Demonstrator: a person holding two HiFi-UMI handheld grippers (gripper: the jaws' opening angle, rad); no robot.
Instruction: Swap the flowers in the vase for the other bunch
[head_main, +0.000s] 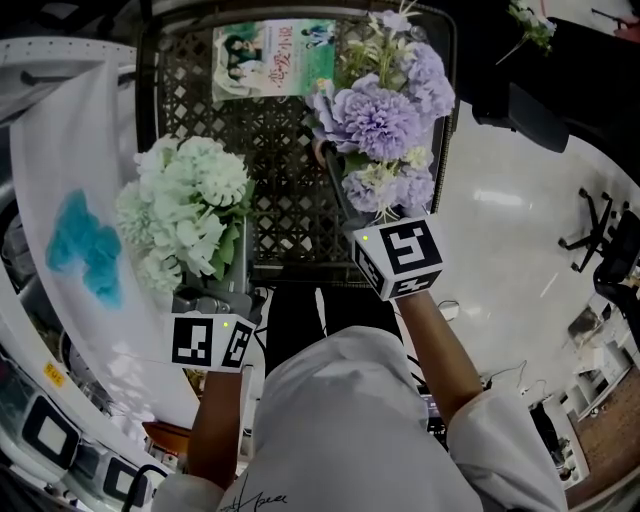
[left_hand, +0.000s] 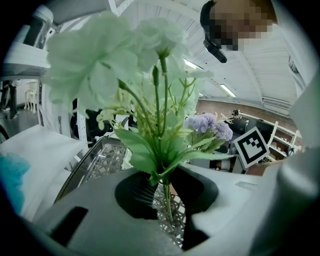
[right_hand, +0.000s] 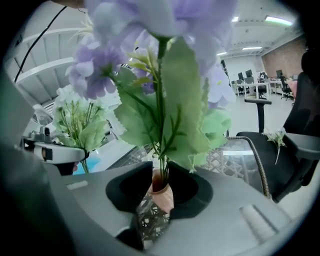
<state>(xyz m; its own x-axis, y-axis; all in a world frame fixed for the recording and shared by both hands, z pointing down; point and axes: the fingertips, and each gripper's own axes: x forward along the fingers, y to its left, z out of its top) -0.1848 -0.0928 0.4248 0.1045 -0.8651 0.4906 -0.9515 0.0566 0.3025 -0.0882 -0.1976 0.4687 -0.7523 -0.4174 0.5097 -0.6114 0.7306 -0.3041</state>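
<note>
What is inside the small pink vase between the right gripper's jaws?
The green stems of the purple bunch go down into the mouth of the pink vase. Their lower ends and anything else inside are hidden by its wall.

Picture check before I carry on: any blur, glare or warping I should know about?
Head view: sharp, fisheye-bent, floor glares. Left gripper view: near white blooms blurred, stems crisp. Right gripper view: purple blooms up close soft, vase clear.

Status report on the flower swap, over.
Left gripper shut on white bunch. Right gripper open around purple bunch, stems in vase. Nothing in the way visible.
</note>
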